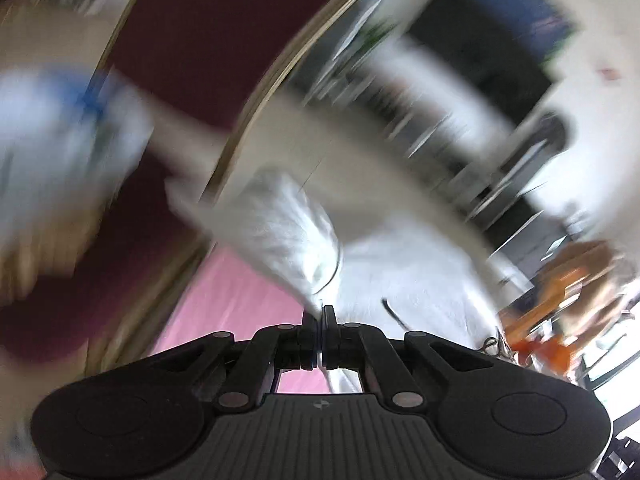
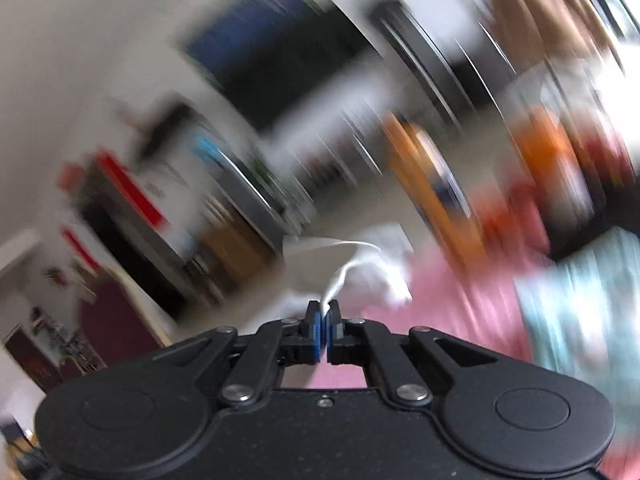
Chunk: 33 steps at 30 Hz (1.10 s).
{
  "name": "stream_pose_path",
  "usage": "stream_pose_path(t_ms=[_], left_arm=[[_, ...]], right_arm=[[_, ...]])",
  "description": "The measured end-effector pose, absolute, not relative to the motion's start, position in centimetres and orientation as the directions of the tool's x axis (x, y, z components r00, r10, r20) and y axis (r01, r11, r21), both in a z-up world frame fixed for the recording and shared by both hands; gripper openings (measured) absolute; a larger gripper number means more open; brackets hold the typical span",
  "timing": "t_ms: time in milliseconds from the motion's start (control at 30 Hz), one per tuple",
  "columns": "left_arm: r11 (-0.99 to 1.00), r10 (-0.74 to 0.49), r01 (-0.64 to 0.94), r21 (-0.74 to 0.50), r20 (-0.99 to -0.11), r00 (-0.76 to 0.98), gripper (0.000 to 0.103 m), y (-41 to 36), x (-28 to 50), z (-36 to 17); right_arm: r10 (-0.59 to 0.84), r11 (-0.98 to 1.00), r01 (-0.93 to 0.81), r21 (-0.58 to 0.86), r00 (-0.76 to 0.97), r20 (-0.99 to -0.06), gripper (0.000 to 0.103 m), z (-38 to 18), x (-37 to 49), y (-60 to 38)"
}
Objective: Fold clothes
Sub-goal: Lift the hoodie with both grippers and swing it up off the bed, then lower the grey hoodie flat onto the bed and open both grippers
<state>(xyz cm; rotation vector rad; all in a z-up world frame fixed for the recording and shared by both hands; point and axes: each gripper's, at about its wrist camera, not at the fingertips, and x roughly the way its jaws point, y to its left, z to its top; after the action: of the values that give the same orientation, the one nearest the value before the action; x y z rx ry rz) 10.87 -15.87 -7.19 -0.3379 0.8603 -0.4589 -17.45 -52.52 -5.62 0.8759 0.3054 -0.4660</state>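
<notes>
**White garment lifted between two pinches**

The left gripper (image 1: 319,314) is clamped on bunched white garment (image 1: 288,232) above the pink sheet (image 1: 240,304); the right gripper (image 2: 323,312) pinches another edge. Best to keep tension even and lower flat. Blur hides which garment and the room

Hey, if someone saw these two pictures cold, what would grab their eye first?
The white garment, bunched at centre and pinched in the shut left gripper. The right gripper is shut on another white edge of it. Beneath both lies the pink sheet; everything behind is motion blur.
</notes>
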Motion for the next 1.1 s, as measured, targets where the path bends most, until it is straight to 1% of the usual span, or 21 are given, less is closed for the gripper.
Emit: stream_pose_path(t_ms=[67,100,200,267,400,533,633,700,767,867,900,933,967,1033,1100], left_arm=[[0.885,-0.457,0.165,-0.436,-0.745,0.486,0.0,-15.6,11.4,-13.3],[0.9,-0.43,0.152,-0.409,-0.773,0.465,0.0,-15.6,11.3,-15.0],[0.923,-0.384,0.131,-0.363,-0.825,0.416,0.0,-15.3,11.5,-18.1],[0.93,-0.367,0.143,-0.339,-0.831,0.418,0.0,-15.3,11.5,-18.2],[0.92,-0.391,0.183,-0.346,-0.805,0.447,0.0,-15.5,10.2,-15.6],[0.904,-0.428,0.221,-0.366,-0.78,0.456,0.0,-15.9,8.7,-13.4],[0.925,-0.375,0.245,-0.291,-0.804,0.461,0.0,-16.6,8.4,-14.2],[0.937,-0.334,0.258,-0.235,-0.821,0.462,0.0,-17.2,8.1,-14.9],[0.952,-0.262,0.263,-0.154,-0.855,0.448,0.001,-17.9,7.9,-16.4],[0.954,-0.156,0.298,-0.02,-0.883,0.442,0.007,-19.2,7.1,-17.8],[0.95,-0.122,0.312,0.027,-0.885,0.45,0.012,-19.5,6.7,-17.9],[0.945,-0.093,0.321,0.069,-0.882,0.461,0.014,-19.6,6.4,-17.7],[0.94,-0.069,0.325,0.103,-0.876,0.477,0.014,-19.5,6.1,-17.4],[0.936,-0.074,0.333,0.115,-0.86,0.504,0.014,-18.8,5.3,-16.2],[0.933,-0.104,0.345,0.099,-0.846,0.523,0.018,-18.1,4.6,-14.9]], right_arm=[[-0.224,0.491,0.575,0.654,0.809,-0.544,0.002,-10.7,-17.1,-52.6],[-0.208,0.476,0.603,0.64,0.784,-0.584,0.002,-12.6,-17.0,-52.5],[-0.158,0.433,0.678,0.594,0.706,-0.69,0.002,-18.0,-17.0,-51.9],[-0.139,0.419,0.7,0.578,0.679,-0.721,0.002,-19.5,-17.7,-51.4],[-0.151,0.439,0.711,0.55,0.661,-0.735,0.002,-18.6,-18.4,-51.0],[-0.17,0.458,0.694,0.555,0.681,-0.712,0.002,-15.6,-18.7,-51.6],[-0.181,0.487,0.69,0.536,0.68,-0.711,0.002,-14.4,-18.5,-52.4],[-0.175,0.505,0.701,0.504,0.655,-0.735,0.002,-14.8,-18.6,-52.3],[-0.161,0.512,0.718,0.472,0.62,-0.768,0.003,-16.0,-18.4,-52.2],[-0.146,0.511,0.745,0.429,0.567,-0.811,0.003,-18.4,-18.3,-51.7],[-0.148,0.515,0.752,0.41,0.55,-0.822,0.004,-18.9,-18.2,-51.5],[-0.153,0.522,0.757,0.394,0.537,-0.83,0.007,-19.0,-18.2,-51.4],[-0.163,0.53,0.758,0.379,0.53,-0.832,0.007,-18.8,-18.3,-51.3],[-0.19,0.543,0.76,0.357,0.525,-0.829,0.013,-17.7,-18.8,-51.2],[-0.222,0.555,0.758,0.342,0.532,-0.817,0.026,-16.2,-19.6,-51.0]])
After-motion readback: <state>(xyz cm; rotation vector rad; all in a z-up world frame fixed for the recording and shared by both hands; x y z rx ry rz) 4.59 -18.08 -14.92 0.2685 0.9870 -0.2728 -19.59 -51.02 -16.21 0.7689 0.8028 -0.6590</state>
